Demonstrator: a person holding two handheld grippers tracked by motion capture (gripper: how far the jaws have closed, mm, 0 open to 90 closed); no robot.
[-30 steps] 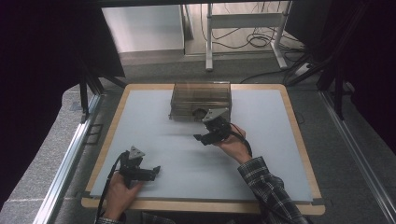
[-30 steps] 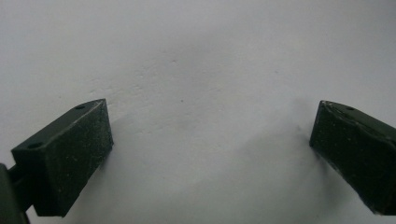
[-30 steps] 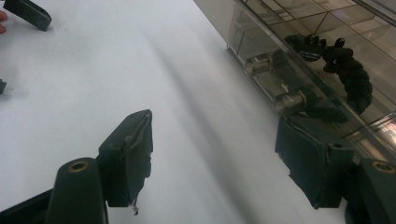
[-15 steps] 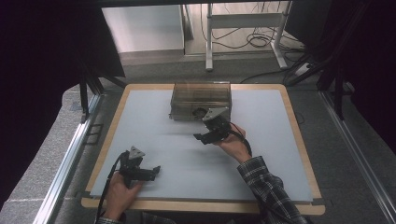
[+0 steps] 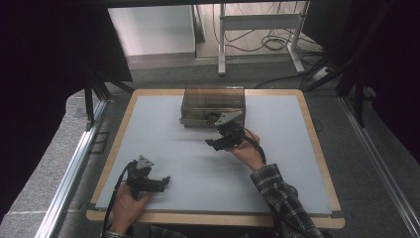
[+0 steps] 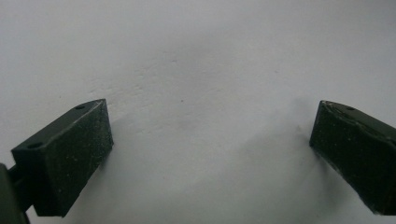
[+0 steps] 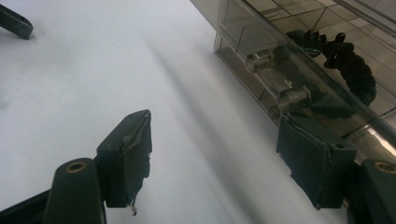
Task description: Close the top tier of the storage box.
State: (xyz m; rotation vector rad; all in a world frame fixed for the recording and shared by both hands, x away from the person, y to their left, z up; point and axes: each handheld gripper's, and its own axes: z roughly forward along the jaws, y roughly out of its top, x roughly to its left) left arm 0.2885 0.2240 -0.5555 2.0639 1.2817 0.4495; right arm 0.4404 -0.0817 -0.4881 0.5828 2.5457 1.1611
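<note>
A smoky see-through box (image 5: 213, 105) stands at the far middle of the pale mat (image 5: 163, 134). Just in front of its right half, a hand holds my right gripper (image 5: 212, 143), jaws pointing left and open with nothing between them. In the right gripper view my right gripper (image 7: 215, 156) hovers over the mat beside the box (image 7: 261, 28), whose front carries a clear latch (image 7: 280, 88); a black curly item (image 7: 348, 63) lies inside. Near the front left edge my left gripper (image 5: 163, 181) rests low in the other hand. My left gripper (image 6: 210, 154) is wide open over bare mat.
The mat lies on a wooden board (image 5: 317, 148) with a raised rim all round. Grey floor, metal rails (image 5: 74, 163) and a table frame with cables (image 5: 257, 34) lie beyond. A dark tip of the other gripper (image 7: 14, 21) shows far off in the right gripper view.
</note>
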